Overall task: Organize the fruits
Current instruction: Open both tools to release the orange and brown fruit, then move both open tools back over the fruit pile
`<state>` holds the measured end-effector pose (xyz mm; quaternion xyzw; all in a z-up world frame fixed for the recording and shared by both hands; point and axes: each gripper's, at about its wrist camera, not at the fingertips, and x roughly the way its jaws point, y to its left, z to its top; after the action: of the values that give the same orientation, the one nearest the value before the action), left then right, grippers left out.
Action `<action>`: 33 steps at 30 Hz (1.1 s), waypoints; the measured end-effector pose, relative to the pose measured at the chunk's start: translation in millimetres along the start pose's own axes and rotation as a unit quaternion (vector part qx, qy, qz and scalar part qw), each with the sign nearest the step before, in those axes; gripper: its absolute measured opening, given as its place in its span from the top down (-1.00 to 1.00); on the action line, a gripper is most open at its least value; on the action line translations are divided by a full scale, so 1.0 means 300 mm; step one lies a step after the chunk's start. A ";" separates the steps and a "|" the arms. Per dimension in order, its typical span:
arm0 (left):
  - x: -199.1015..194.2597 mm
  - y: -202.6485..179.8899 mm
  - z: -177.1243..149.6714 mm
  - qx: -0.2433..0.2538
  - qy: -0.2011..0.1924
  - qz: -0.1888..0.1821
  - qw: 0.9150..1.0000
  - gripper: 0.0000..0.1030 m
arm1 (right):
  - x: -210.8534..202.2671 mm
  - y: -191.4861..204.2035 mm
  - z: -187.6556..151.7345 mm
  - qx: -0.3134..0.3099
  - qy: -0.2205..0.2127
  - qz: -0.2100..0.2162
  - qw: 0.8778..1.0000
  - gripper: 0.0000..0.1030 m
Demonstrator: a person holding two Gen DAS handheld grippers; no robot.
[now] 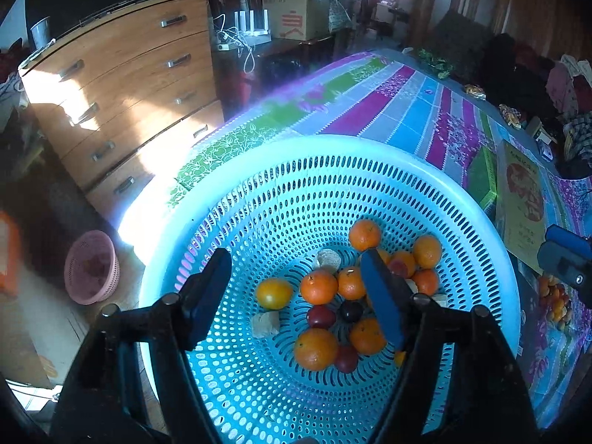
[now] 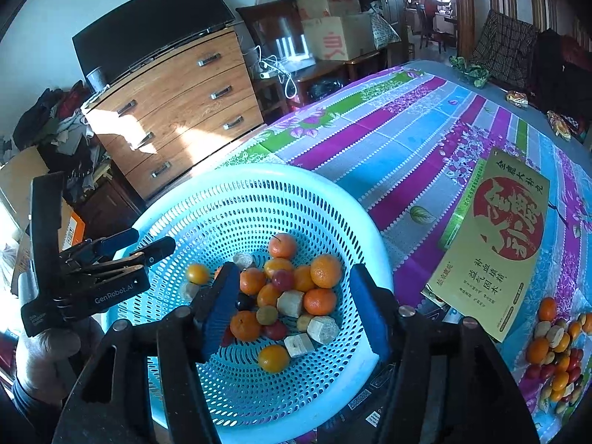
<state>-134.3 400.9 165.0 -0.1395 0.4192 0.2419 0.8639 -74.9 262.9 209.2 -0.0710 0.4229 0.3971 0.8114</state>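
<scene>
Two claws, the left claw (image 1: 296, 296) and right claw (image 2: 296, 310), hang released and empty above a turquoise basket (image 1: 370, 155) on the desk (image 2: 388, 140), where oranges (image 2: 325, 270) and plums (image 2: 283, 279) lie heaped; more fruit (image 2: 555, 355) sits beside a gold box (image 2: 492, 244)

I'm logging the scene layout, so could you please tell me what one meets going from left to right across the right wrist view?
Left gripper → blue basket holding the fruit → yellow box → loose fruit pile on the tablecloth at the right edge.
</scene>
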 end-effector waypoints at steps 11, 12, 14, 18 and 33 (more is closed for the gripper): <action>-0.055 -0.078 -0.003 0.007 -0.030 -0.035 0.999 -0.43 | -0.331 -0.006 -0.108 -0.030 -0.125 -0.058 0.990 -0.29; -0.057 -0.102 -0.007 0.011 -0.029 -0.043 0.999 -0.43 | -0.377 -0.017 -0.124 -0.029 -0.139 -0.069 0.987 -0.39; -0.067 -0.145 -0.014 0.022 -0.032 -0.056 0.998 -0.43 | -0.455 -0.030 -0.154 -0.029 -0.168 -0.091 0.981 -0.67; -0.121 -0.260 -0.027 0.051 -0.044 -0.087 0.994 -0.43 | -0.607 -0.051 -0.219 -0.031 -0.228 -0.135 0.964 -0.99; -0.292 -0.566 -0.066 0.092 -0.136 -0.173 0.971 -0.97 | -0.774 -0.286 -0.500 0.017 -0.256 -0.201 0.945 -1.00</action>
<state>-103.0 222.5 228.9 -0.0954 0.2877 0.0656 0.9507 -184.8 1.8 267.9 -0.0367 0.1845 0.2236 0.9564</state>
